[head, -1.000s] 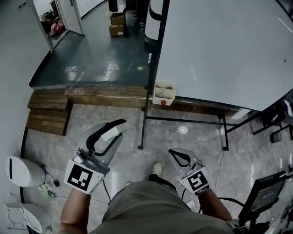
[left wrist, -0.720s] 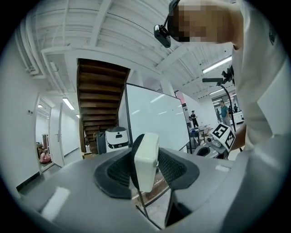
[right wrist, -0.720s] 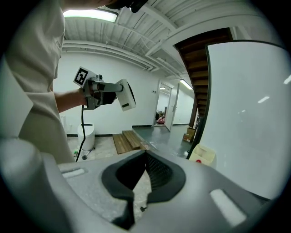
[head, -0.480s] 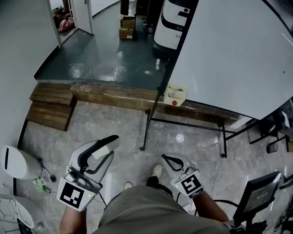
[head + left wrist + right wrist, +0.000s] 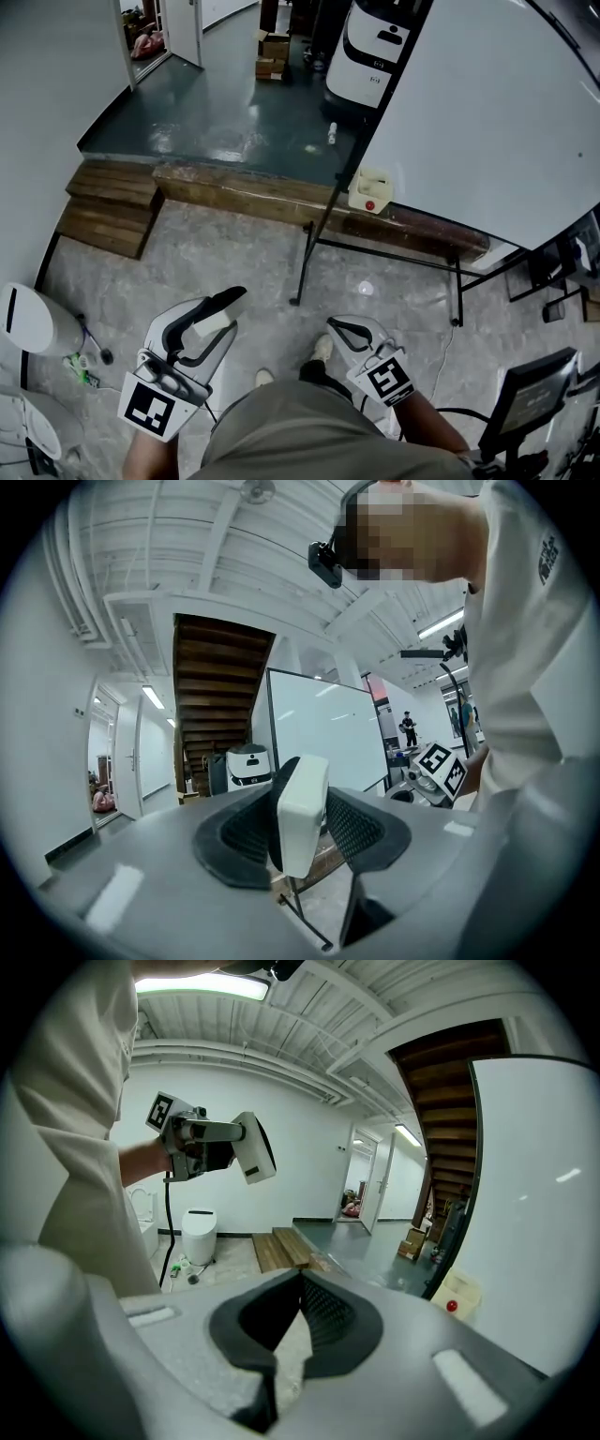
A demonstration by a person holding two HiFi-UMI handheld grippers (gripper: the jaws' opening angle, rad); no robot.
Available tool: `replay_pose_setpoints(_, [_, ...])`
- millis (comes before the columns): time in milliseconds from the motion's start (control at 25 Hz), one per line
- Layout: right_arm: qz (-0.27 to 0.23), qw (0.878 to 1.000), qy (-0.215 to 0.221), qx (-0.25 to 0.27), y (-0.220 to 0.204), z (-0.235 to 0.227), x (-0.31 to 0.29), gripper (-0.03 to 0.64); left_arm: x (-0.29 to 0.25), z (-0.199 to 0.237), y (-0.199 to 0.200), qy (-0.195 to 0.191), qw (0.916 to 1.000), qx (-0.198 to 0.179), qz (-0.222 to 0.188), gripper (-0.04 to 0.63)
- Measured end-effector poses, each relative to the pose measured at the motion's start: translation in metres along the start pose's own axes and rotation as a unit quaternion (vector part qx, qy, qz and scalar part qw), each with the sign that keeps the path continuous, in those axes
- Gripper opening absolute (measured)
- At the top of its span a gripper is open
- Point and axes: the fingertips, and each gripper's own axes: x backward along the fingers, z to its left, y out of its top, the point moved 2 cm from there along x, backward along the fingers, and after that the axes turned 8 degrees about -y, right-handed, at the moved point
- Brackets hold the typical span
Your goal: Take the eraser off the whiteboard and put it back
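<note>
A white eraser (image 5: 217, 324) sits between the jaws of my left gripper (image 5: 225, 314), which is shut on it and held level above the floor. The left gripper view shows the eraser (image 5: 302, 810) edge-on between the black pads, with the whiteboard (image 5: 323, 728) some way ahead. My right gripper (image 5: 335, 325) is shut with nothing in it, its pads meeting (image 5: 298, 1283). The whiteboard (image 5: 487, 112) stands on a black frame at the upper right, apart from both grippers. The right gripper view also catches the left gripper (image 5: 246, 1147) with the eraser (image 5: 255, 1150).
A beige box with a red button (image 5: 371, 192) hangs at the board's lower corner. A white machine (image 5: 380, 37) stands behind the board. Wooden steps (image 5: 108, 211) lie to the left, and a white bin (image 5: 23, 319) sits at the far left. A screen on a stand (image 5: 534, 398) is at the lower right.
Both grippers have drifted lower in the head view, and the whiteboard stand has slid right. The eraser stays in the left grip and the right jaws stay shut.
</note>
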Motion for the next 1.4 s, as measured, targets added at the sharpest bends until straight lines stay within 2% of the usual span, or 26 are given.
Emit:
replay_pose_setpoints(240, [0.003,1.000,0.004,0.004,0.001,0.014,0.005,0.003,0.010,-0.006,-0.003,-0.011,0.9998,0.013,-0.005,0.178])
replay_pose_setpoints(480, [0.007,1.000,-0.006,0.002,-0.005,0.004,0.009,0.003,-0.013,-0.004,0.000,-0.032,0.9995,0.003,-0.003,0.178])
replay_pose_setpoints(840, [0.010,0.999,-0.035,-0.027,-0.031,-0.066,0.016,0.003,-0.116,0.002,0.009,-0.076,0.9970,-0.011,0.012,0.176])
replay_pose_setpoints(1080, [0.012,0.997,-0.066,-0.030,-0.043,-0.088,0.019,0.003,-0.160,0.006,0.006,-0.106,0.9942,-0.017,0.004,0.176])
replay_pose_setpoints(1400, [0.017,0.992,-0.110,-0.067,-0.078,-0.181,0.038,0.003,-0.294,0.005,0.010,-0.158,0.9865,-0.035,0.026,0.176])
